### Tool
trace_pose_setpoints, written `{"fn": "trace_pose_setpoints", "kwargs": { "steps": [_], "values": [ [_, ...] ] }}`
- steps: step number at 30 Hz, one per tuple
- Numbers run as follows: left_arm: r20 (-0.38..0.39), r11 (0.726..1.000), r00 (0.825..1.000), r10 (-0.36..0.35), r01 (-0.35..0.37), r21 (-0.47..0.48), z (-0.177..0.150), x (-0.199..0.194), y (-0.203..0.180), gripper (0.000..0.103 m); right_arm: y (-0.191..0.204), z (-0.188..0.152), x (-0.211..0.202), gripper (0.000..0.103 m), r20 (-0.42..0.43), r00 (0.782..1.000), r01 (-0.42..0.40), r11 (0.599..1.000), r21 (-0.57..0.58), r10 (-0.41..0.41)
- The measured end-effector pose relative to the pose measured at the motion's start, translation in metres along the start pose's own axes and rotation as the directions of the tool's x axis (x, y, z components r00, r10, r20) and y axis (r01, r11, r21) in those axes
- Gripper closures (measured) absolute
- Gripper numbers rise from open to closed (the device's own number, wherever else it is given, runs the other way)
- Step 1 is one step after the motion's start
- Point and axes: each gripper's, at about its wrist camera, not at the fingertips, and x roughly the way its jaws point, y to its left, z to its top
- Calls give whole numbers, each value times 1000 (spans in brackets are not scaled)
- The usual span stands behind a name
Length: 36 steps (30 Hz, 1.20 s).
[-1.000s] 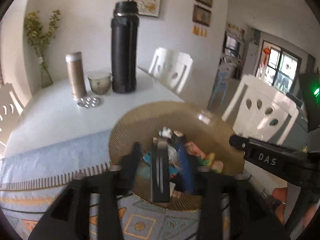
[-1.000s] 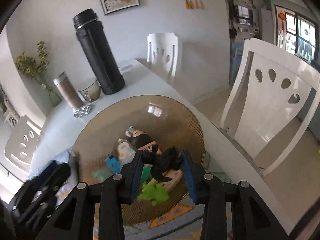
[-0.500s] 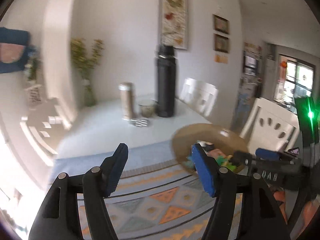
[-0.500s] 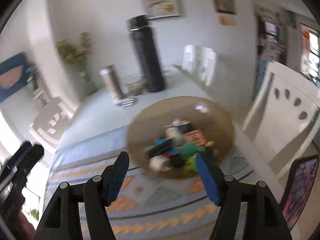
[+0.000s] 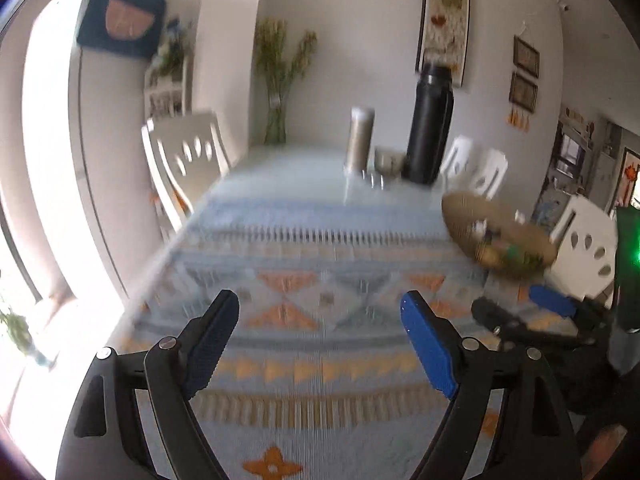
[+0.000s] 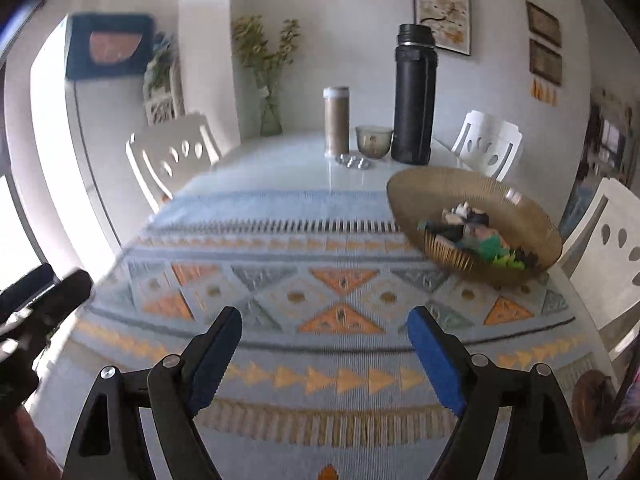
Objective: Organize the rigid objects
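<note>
Both grippers hang empty above the patterned cloth.

The left gripper [image 5: 320, 320] and right gripper [image 6: 324, 334] have fingers wide apart; the small toys [image 6: 476, 236] lie in the woven bowl [image 6: 448, 188], just in front of the black flask [image 6: 414, 96] on the worktop [image 6: 280, 160].

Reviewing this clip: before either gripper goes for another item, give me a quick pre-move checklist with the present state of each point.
1. Left gripper open and holding nothing: ok.
2. Right gripper open and holding nothing: ok.
3. Bowl upright on the patterned cloth, small toys inside it: ok.
4. Loose items left on the cloth to collect: none visible in either view, but the near edge is hidden behind the grippers: cannot tell.
5. Black flask, tan canister and glass cup standing apart from the bowl at the far end: ok.
6. Left wrist picture sharp enough to aim by: not ok, it is blurred.
</note>
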Motion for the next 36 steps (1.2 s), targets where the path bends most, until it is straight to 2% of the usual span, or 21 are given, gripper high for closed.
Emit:
{"fn": "trace_pose_setpoints", "kwargs": {
  "steps": [2, 6, 8, 11, 15, 20, 22, 36],
  "values": [
    [-41, 1000, 999, -9, 9, -15, -15, 18, 5, 21, 1, -15, 11, 19, -21, 1000, 23, 1000, -15, -23],
    [-101, 1000, 995, 14, -13, 14, -28, 34, 9, 21, -6, -25, 27, 19, -63, 998, 23, 1000, -12, -24],
    [-127, 1000, 992, -7, 6, -10, -29, 38, 12, 21, -15, -25, 33, 19, -93, 996, -17, 999, 33, 20],
    [-165, 999, 986, -26, 20, -35, -34, 41, 17, 21, -24, -26, 36, 19, -116, 993, -1, 997, 81, 10],
    [-148, 1000, 989, -4, 0, -29, -37, 37, 15, 21, -32, -26, 33, 14, -105, 994, -15, 992, 126, 28],
    [-98, 998, 994, 50, -45, 55, -37, 29, 1, 20, -33, -26, 30, 13, -93, 995, -24, 991, 129, 37],
    [-91, 996, 994, 52, -45, 78, -37, 28, -3, 16, -32, -26, 30, 13, -93, 995, -24, 992, 127, 36],
    [-110, 997, 992, 62, -56, 56, -35, 30, 3, 16, -37, -26, 28, 13, -85, 995, -37, 988, 148, 50]
  ]
}}
